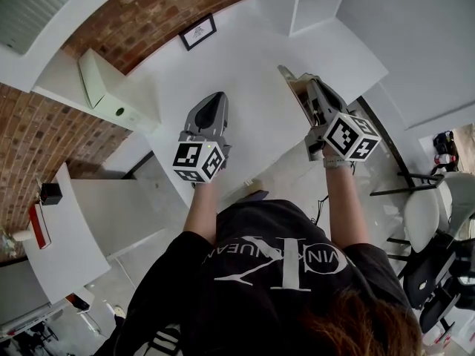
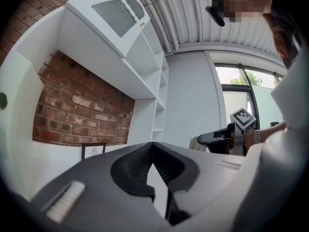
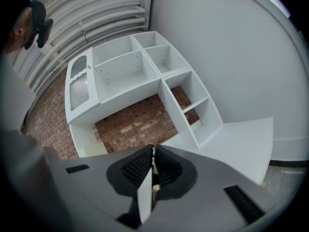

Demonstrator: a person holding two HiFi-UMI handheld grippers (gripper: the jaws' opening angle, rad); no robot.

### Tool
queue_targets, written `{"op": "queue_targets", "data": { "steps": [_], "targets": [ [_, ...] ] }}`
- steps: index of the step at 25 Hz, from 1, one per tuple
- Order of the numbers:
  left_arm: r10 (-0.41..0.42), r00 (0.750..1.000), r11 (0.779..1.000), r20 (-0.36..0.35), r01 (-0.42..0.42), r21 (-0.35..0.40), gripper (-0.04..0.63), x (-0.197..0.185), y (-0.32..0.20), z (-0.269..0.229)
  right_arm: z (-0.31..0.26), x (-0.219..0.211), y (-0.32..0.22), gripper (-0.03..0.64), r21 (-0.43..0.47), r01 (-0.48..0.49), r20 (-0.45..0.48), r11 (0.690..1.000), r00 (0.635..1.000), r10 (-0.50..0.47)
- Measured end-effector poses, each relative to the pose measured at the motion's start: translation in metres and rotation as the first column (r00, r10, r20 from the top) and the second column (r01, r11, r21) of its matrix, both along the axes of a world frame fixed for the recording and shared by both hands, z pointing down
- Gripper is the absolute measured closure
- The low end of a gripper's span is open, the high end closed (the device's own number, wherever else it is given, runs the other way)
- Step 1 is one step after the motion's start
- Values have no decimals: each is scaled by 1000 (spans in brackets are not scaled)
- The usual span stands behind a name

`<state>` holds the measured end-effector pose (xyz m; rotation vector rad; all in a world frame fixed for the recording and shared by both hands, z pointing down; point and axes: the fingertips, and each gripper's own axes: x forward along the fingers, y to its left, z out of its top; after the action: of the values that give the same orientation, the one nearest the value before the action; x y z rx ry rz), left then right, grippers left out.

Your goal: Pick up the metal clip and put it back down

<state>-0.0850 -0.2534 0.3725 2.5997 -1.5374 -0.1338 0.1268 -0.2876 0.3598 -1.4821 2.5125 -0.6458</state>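
The left claw (image 2: 152, 146) is closed, its ribbed pads meeting at the tips with nothing between them; only a sliver of pale background shows through the slit lower down. The right claw (image 3: 152, 148) is closed the same way, tips together, with a thin white strip and a small tan patch showing in the slit below them. I cannot tell what that patch is. No view lets me pick out the clip, neither in a claw nor on the worktop (image 1: 245, 73). In the head view both claws point away from the person over the near part of the white worktop. The left claw (image 1: 214, 99) and the right claw (image 1: 286, 72) are well apart, each with its cube (image 1: 199, 160) at the wrist end and a bare forearm behind it. At the far edge of the worktop a framed picture (image 1: 198, 32) leans against the brick wall (image 1: 163, 6), with a white shelf unit (image 1: 312, 2) to its right. A white box (image 1: 104, 87) sits on a ledge to the left. From the left gripper view the right claw (image 2: 200, 139) shows at the right, level, with the shelf unit behind it. Chairs (image 1: 423, 213) stand on the floor at the right.
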Motion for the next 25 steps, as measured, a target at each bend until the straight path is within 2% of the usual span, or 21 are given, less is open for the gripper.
{"op": "queue_targets", "data": {
  "steps": [25],
  "targets": [
    [42, 999, 989, 6, -41, -141, 585, 7, -50, 60, 83, -9, -56, 589, -179, -3, 0, 984, 1000, 3]
  ]
}}
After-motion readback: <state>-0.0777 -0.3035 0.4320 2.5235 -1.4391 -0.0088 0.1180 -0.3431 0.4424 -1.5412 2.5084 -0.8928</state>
